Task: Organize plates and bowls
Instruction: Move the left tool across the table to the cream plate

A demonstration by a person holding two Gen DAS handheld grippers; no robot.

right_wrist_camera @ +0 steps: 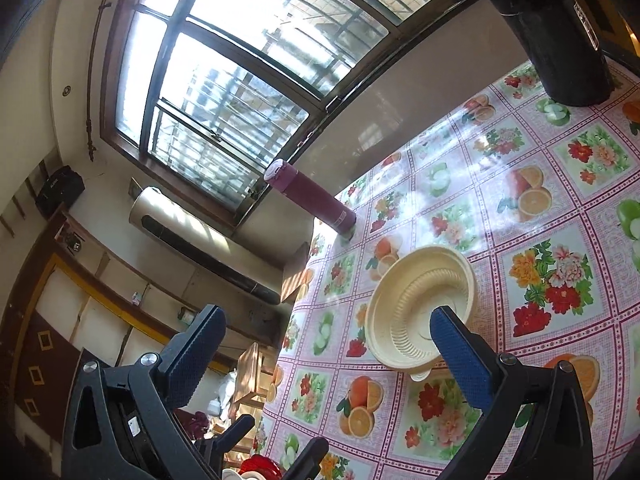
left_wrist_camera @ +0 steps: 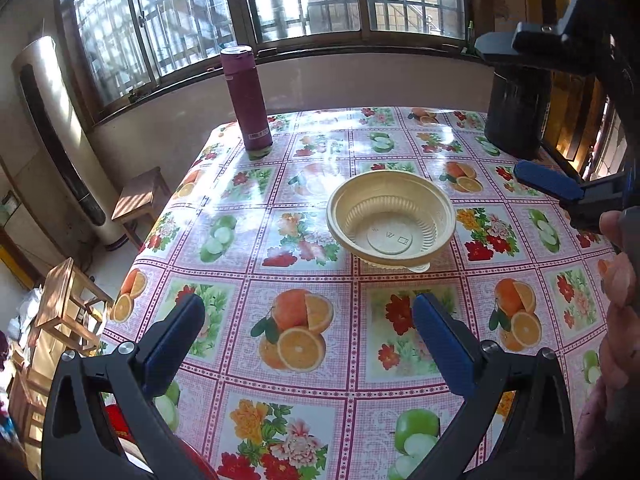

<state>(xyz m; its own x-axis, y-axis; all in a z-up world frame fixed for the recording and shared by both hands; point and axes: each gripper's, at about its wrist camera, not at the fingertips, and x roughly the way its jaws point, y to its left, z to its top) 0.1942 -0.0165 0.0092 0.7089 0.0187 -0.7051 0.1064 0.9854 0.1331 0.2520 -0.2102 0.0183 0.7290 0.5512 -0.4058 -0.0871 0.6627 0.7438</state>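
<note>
- Left tool (left_wrist_camera: 308, 320): jaws spread wide, nothing between them, hovering above the desk (left_wrist_camera: 304, 396) over the fruit-and-flower cloth.
- Right tool (right_wrist_camera: 328, 332): jaws spread too, holding nothing; view is tilted, one blue pad (right_wrist_camera: 460, 356) overlaps the bowl's near rim in the picture, contact unclear.
- Right tool also shows in the left wrist view at the right edge (left_wrist_camera: 568, 196), raised above the desk, with a hand (left_wrist_camera: 618, 280) on it.
- Bowl (left_wrist_camera: 391, 220): cream plastic, ribbed inside, upright, mouth up, on the desk near the middle; seems to sit on or in a second similar piece, a small tab pokes out under its near rim (left_wrist_camera: 418, 267).
- Same bowl in the right wrist view (right_wrist_camera: 416, 304), just ahead of the right tool.
- Maroon flask (left_wrist_camera: 246, 98) stands upright at the far left corner of the desk, well apart from the bowl.
- Black cylinder container (left_wrist_camera: 516, 112) stands at the far right corner, also apart from the bowl.
- Wooden stools (left_wrist_camera: 140, 200) on the floor left of the desk; barred window (left_wrist_camera: 256, 0) behind.
- Something red (right_wrist_camera: 258, 466) at the desk's near edge, too cut off to tell.
</note>
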